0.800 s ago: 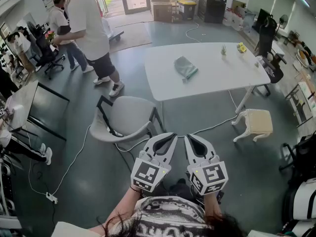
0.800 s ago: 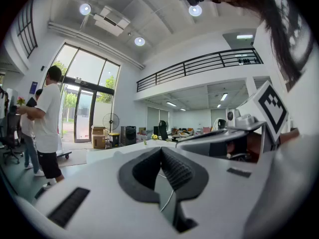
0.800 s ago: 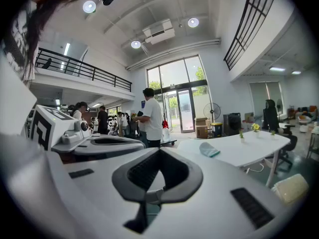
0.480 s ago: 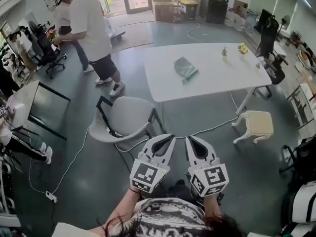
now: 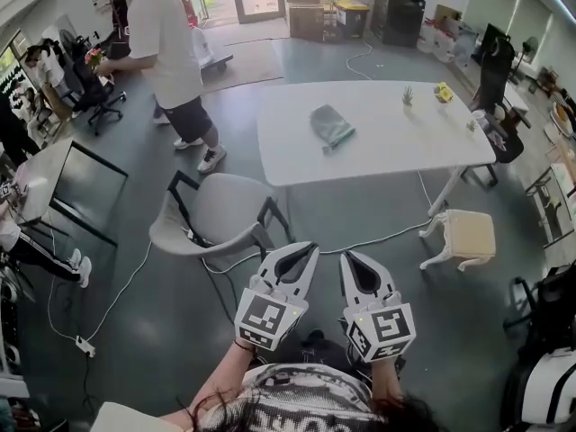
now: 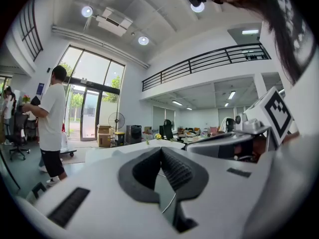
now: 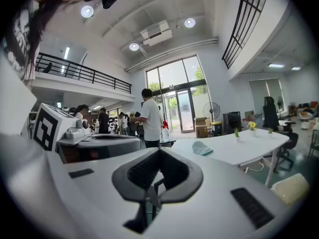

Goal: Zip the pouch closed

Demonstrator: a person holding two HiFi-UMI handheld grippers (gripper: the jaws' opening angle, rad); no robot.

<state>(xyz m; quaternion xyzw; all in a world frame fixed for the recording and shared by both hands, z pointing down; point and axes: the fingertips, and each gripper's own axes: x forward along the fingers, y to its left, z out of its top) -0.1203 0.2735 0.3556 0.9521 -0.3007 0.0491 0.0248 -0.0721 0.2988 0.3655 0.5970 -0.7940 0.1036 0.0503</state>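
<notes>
The pouch, grey-green and slightly crumpled, lies flat on the white counter, left of the middle and about midway between the near and far edges. In the right gripper view the pouch shows beyond the gripper, lying by itself on the counter with nothing touching it.

Both grippers are held low and close to the person's body, over the grey floor and well apart from the counter's near edge. The left gripper has its fingers clenched: in the left gripper view the ribbed dark pads meet at the tips and there is nothing between them. The right gripper is likewise clenched on nothing, its pads coming together at the tips. The two grippers sit side by side, near each other, their tips aimed towards the counter.

A small potted plant and a yellow object stand by the far edge towards the far right corner. A grey chair stands on the floor off the near left corner, and a beige stool off the near right corner. A person in a white shirt stands beyond the counter's left edge
</notes>
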